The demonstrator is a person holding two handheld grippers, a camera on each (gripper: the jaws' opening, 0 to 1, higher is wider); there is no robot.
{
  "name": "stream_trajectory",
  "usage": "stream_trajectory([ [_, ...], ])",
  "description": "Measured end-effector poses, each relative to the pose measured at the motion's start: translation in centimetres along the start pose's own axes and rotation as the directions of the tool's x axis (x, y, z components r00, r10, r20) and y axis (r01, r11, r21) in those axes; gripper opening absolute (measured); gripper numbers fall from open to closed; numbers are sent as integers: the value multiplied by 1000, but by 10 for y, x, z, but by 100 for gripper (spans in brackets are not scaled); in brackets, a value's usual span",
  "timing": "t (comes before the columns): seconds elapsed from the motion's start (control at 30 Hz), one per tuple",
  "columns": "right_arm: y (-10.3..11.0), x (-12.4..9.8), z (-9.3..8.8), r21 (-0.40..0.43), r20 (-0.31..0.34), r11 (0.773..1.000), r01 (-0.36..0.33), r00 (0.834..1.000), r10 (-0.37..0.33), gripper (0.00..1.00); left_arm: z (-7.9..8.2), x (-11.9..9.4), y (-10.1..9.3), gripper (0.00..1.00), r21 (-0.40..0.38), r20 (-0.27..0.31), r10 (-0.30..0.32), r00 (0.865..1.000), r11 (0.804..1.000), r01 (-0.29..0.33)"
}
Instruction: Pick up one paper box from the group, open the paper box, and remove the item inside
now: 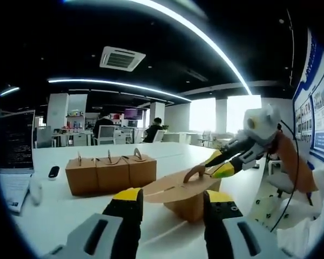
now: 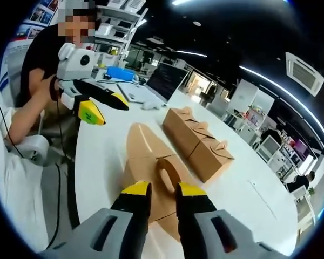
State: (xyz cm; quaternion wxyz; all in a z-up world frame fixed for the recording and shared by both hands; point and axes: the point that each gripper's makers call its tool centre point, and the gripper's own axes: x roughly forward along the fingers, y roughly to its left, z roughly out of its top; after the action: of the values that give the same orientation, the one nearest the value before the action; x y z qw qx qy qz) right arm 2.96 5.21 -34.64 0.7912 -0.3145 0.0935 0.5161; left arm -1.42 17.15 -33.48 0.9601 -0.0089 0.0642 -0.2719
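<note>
Office room, open plan: dark ceiling with long curved light strips and a square air vent, bright windows at the far end, white pillars, desks and chairs further back, a seated person in dark clothes among them. Wall posters in blue frames on one side.

Tabletop, white, long and rounded at the edge, takes up most of the lower half of both views. Laptop stands open at one end, a small dark device just beside it.

Row of boxes, three brown paper ones with curled handles, side by side and touching, near the middle of the tabletop.

Open box sits apart from the row, nearer the edge, its flaps spread out flat; looped handle stands up from the flap.

Left gripper, yellow-tipped, jaws spread wide either side of the open box, not touching it as far as I can tell. In the right gripper view it hangs above the tabletop edge.

Right gripper, jaws drawn close on the handle loop, pinching it; contents of the box hidden.
</note>
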Motion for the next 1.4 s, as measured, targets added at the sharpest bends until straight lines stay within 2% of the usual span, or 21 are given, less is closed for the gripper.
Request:
stream_trajectory([
  [0.23,-3,0,1,-1,7,1000,16,1000,-16,9,-2,3,-4,46,12,-4,-12,1000,1000,12],
  [0.53,-6,0,1,-25,14,999,38,999,-37,6,-6,14,-13,47,31,-6,-43,999,999,43],
  [0.67,-7,0,2,-37,18,999,40,999,-40,4,-13,25,-23,48,56,-18,-61,998,997,62],
  [0.8,-7,0,3,-41,22,998,41,999,-41,3,-19,41,-31,54,88,-13,-57,998,994,58],
  [0.87,-7,0,3,-42,25,998,42,999,-41,3,-19,46,-35,58,94,-7,-63,998,994,63],
  [1.03,-7,0,2,-40,24,998,38,999,-37,3,-22,60,-45,60,116,17,-79,997,990,76],
  [1.17,-6,1,1,-45,23,998,35,999,-34,3,-26,66,-45,59,161,24,-62,998,985,57],
  [1.3,-6,0,2,-53,24,998,35,999,-34,3,-19,67,-44,57,156,64,-53,997,987,43],
  [1.4,-5,0,3,-58,23,998,33,999,-31,3,-18,68,-46,56,155,71,-53,996,987,42],
])
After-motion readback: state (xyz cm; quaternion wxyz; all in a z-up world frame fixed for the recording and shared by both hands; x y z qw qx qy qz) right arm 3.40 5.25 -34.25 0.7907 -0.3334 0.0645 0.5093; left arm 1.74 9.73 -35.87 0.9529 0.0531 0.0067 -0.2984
